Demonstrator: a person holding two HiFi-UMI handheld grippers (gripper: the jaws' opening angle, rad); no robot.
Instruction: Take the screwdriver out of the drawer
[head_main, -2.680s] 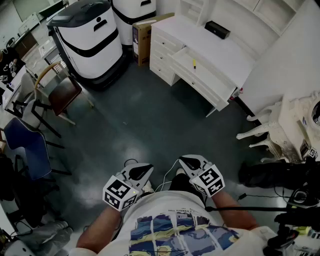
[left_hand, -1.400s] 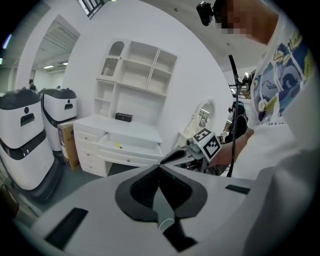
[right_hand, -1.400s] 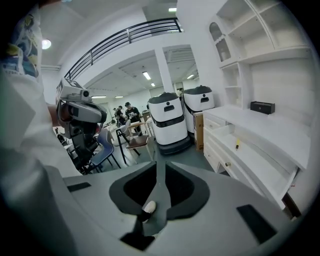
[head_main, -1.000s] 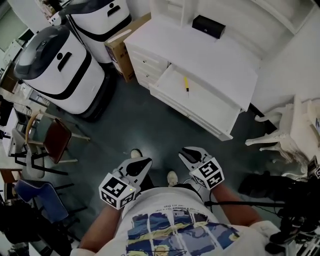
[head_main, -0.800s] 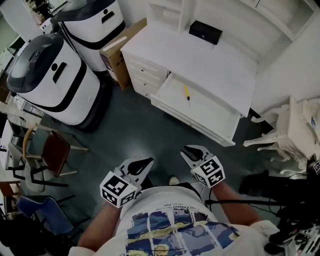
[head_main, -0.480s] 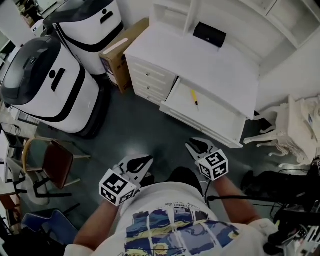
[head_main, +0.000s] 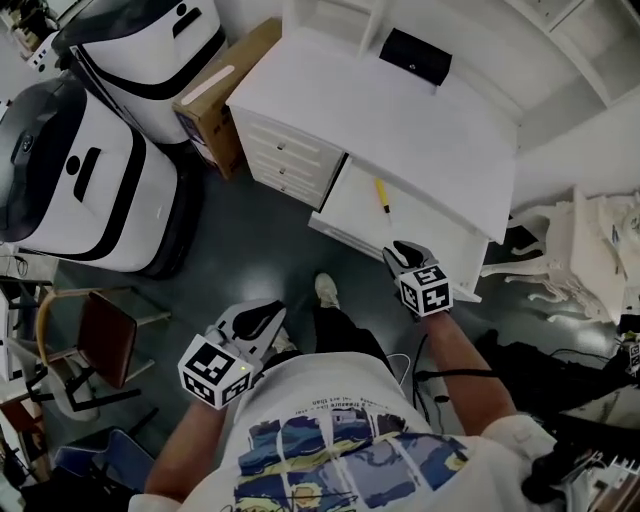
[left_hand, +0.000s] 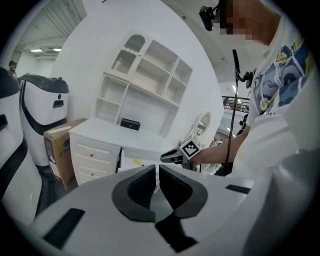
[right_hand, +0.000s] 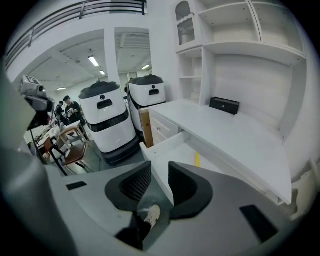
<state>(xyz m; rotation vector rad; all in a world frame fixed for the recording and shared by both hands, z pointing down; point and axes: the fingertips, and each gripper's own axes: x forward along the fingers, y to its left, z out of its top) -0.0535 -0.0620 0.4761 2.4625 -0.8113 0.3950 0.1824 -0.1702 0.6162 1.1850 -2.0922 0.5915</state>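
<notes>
Head view: right hand-held gripper (head_main: 398, 250) opening, empty, over drawer (head_main: 350, 200) edge.

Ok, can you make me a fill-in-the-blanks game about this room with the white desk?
1. The screwdriver lying in the open drawer is ____ in colour.
2. The little box on top of the desk is ____ in colour.
3. The big box on the floor beside the desk is made of brown ____.

Missing words: yellow, black, cardboard.
</notes>
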